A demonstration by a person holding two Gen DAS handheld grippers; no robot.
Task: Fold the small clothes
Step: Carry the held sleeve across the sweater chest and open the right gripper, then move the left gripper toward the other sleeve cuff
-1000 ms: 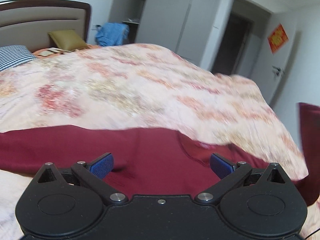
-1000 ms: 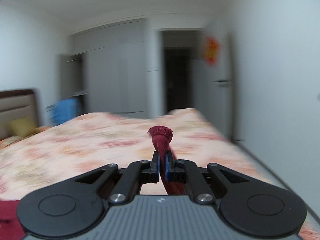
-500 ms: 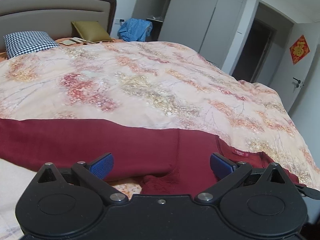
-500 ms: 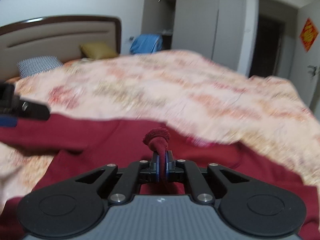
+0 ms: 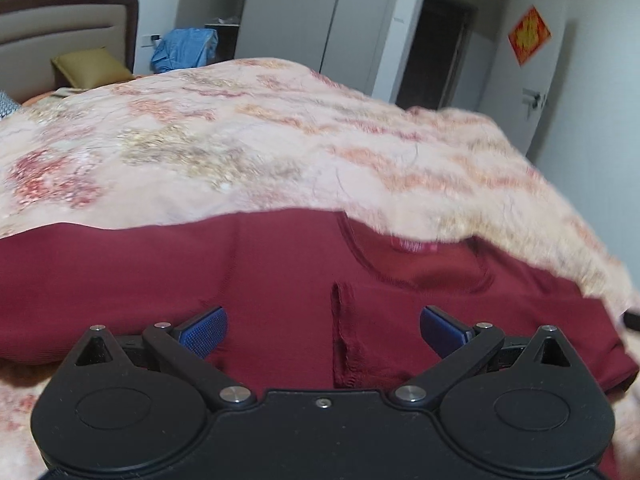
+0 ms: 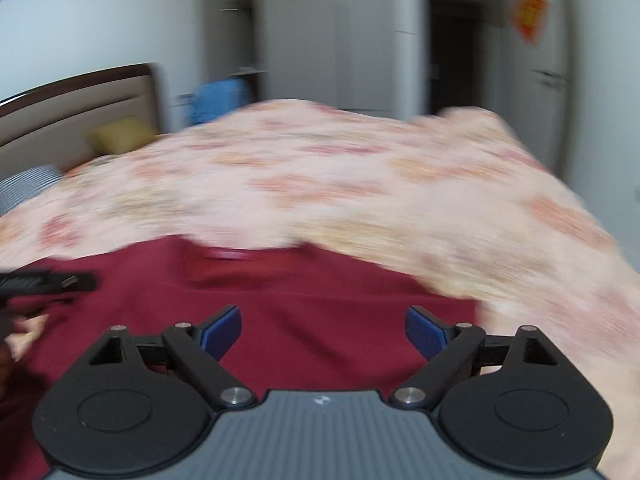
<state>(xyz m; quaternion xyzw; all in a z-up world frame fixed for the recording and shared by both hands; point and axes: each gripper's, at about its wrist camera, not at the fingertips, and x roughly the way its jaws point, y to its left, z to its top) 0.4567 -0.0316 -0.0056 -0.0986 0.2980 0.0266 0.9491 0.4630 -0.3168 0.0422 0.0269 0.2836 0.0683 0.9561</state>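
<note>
While our left claw hangs with its blue pads wide apart and nothing between them, the left wrist view shows the dark red shirt spread across the near edge of the bed, its neckline and label towards the far side. A sleeve cuff now lies folded in over the body of the shirt, right between our pads; half a second ago that cuff sat bunched lower down, so we judge the sleeve fold has just been laid. The shirt's near hem is hidden behind the claw body, and its right end runs out of sight at the frame's edge. From the right wrist view, our right claw is also spread wide and empty above the shirt; a moment ago it was pinched on the red cuff, so it has let go. That frees both claws for the next fold, probably the other sleeve or the hem. Here everything is smeared by motion: the label is only a pale streak, the quilt pattern is blurred, and the left claw shows as a dark sliver at the left border, too cut off to read from here.
</note>
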